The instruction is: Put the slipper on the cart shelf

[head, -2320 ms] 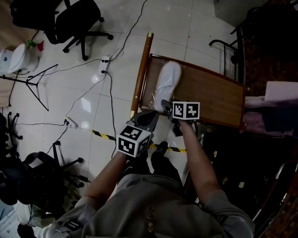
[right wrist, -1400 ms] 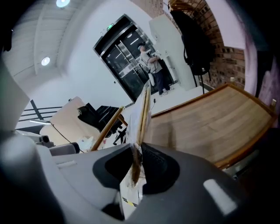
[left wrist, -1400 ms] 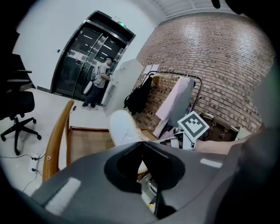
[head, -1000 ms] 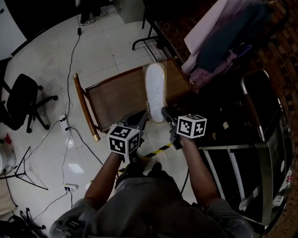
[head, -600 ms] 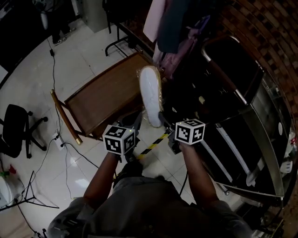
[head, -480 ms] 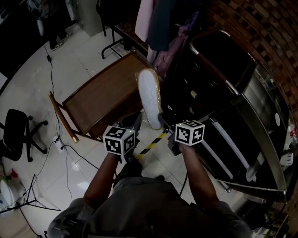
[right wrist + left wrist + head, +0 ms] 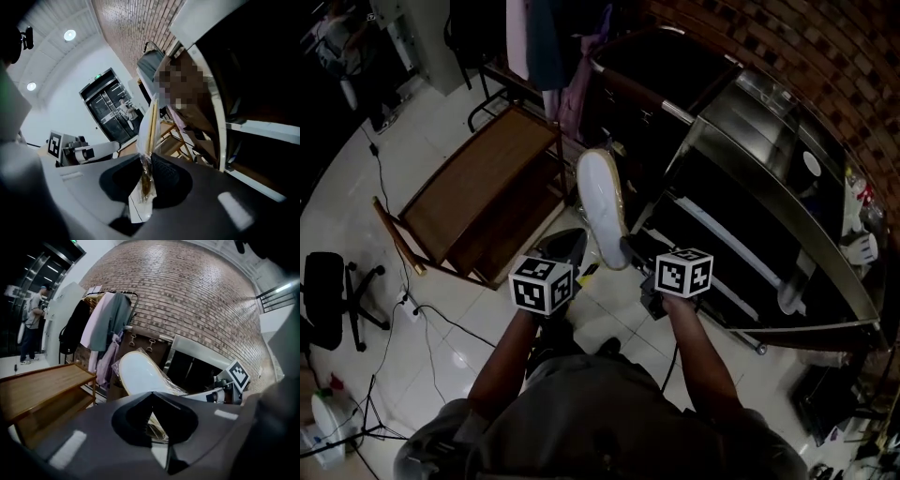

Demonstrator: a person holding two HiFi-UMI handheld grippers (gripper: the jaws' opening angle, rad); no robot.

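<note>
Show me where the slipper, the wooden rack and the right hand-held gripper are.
slipper (image 7: pixel 600 202), head view, middle of its white face.
wooden rack (image 7: pixel 469 183), head view, bare top board.
right hand-held gripper (image 7: pixel 146 159), right gripper view, between its fingertips, where they pinch the slipper's plastic wrap.

A lab-like workroom: white tiled floor (image 7: pixel 478 328) strewn with cables (image 7: pixel 441 322), an office chair (image 7: pixel 326 298), a brick wall (image 7: pixel 187 301), a clothes rack (image 7: pixel 105 319), a wooden shelf (image 7: pixel 469 202) and glass doors (image 7: pixel 104 112).

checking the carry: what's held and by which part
The slipper, pinched at its near end by the right gripper; the left gripper is shut on nothing.
</note>
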